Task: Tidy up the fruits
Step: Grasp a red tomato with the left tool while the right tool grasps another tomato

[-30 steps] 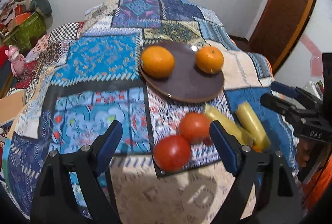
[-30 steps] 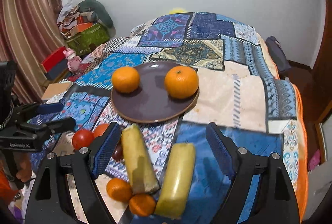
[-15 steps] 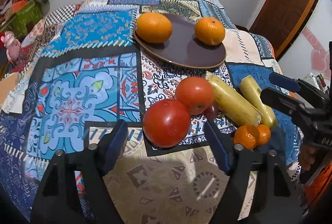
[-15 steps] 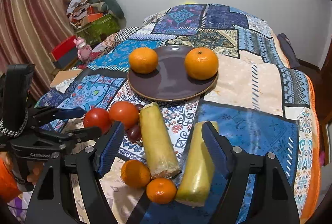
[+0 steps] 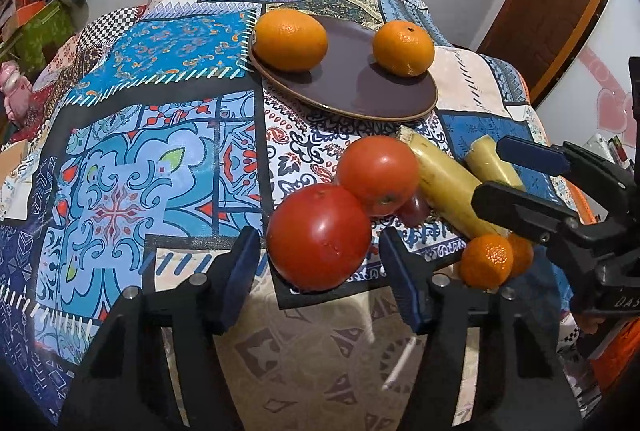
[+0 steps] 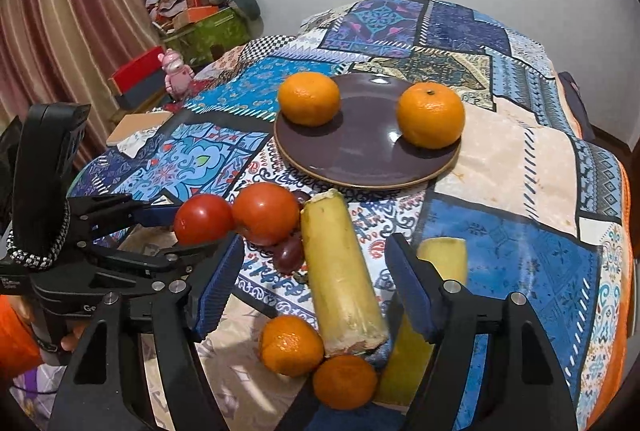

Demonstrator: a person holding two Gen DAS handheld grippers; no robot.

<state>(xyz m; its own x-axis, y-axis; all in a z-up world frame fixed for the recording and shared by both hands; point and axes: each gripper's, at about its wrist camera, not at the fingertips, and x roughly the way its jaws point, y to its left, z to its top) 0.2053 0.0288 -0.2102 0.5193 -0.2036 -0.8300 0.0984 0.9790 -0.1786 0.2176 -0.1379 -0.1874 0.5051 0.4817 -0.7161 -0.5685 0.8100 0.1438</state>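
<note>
Gleaming round tomato (image 5: 319, 237) between wide-set ribbed left gripper (image 5: 320, 271) jaws

Both grippers sit low at the bed's near edge, left gripper (image 5: 320, 267) and right gripper (image 6: 316, 281) alike spread wide (blue-padded fingers (image 5: 240, 263) gripping nothing).

Patchwork-covered bed (image 5: 168, 119) carries everything. Brown plate (image 5: 360, 99) lies ahead of the left jaws; near tomato (image 5: 320, 237) between them. Yellow cylinder (image 6: 340, 271) between right jaws, small oranges (image 6: 290, 345) beside it.
</note>
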